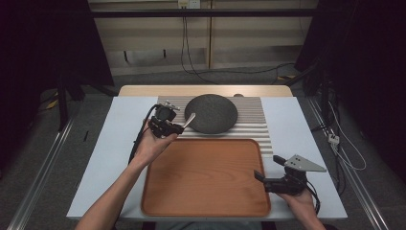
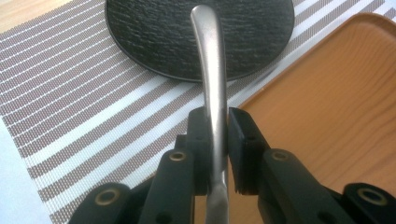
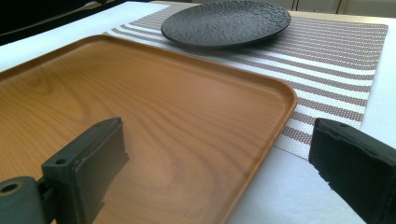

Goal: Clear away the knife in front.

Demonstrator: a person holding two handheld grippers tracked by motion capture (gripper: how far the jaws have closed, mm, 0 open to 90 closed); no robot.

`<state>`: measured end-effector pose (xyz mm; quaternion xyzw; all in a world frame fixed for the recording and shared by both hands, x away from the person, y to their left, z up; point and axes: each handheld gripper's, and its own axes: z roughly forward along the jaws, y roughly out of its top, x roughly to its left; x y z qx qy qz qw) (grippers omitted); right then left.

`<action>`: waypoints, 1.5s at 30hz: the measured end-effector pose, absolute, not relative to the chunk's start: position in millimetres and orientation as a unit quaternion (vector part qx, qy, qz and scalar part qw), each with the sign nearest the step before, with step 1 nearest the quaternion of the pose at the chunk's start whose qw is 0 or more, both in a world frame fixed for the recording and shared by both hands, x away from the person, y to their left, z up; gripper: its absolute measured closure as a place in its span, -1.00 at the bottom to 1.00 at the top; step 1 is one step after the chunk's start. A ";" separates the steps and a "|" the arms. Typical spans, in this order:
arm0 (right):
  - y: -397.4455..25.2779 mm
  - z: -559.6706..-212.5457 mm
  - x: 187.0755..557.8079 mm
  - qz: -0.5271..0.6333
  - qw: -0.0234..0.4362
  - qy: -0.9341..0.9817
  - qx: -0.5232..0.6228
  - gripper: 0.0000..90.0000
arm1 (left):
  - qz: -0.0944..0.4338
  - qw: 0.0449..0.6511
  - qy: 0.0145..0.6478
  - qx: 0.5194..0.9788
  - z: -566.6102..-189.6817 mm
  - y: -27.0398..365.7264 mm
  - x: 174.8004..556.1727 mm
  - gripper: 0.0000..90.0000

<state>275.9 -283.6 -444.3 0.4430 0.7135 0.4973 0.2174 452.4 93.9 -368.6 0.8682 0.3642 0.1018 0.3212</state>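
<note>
My left gripper [image 1: 178, 128] is shut on the handle of a piece of metal cutlery [image 1: 189, 120], whose free end points toward the dark round plate [image 1: 211, 113]. In the left gripper view the metal handle [image 2: 211, 79] rises between the jaws over the plate [image 2: 154, 32] and the striped placemat [image 2: 84, 102]; its working end is hidden. My right gripper [image 1: 268, 171] stands open and empty at the right edge of the wooden tray [image 1: 206, 177]. Its own view shows the tray [image 3: 154, 112] and the plate [image 3: 226, 21] beyond.
The striped placemat [image 1: 251, 120] lies under the plate, behind the tray, on a white table cover [image 1: 115, 139]. A wooden table edge [image 1: 143, 90] runs along the back. Cables [image 1: 335, 139] hang off the table's right side.
</note>
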 end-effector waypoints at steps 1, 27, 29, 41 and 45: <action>-283.6 -444.3 275.9 0.497 0.217 0.714 0.443 -0.91 | 0.099 0.322 0.364 0.868 -368.9 93.8 451.3 0.78; -283.7 -444.3 275.1 0.495 0.218 0.715 0.443 -0.91 | 0.094 0.308 0.358 0.877 -375.2 86.4 410.3 0.78; -283.6 -444.4 275.3 0.495 0.217 0.715 0.443 -0.91 | 0.092 0.305 0.358 0.878 -378.9 86.1 408.3 0.78; -283.3 -444.7 275.9 0.495 0.216 0.716 0.442 -0.91 | 0.078 0.280 0.357 0.888 -396.8 82.1 394.5 0.78; -282.6 -444.9 275.9 0.495 0.216 0.716 0.441 -0.91 | 0.068 0.271 0.352 0.893 -402.8 80.5 390.1 0.78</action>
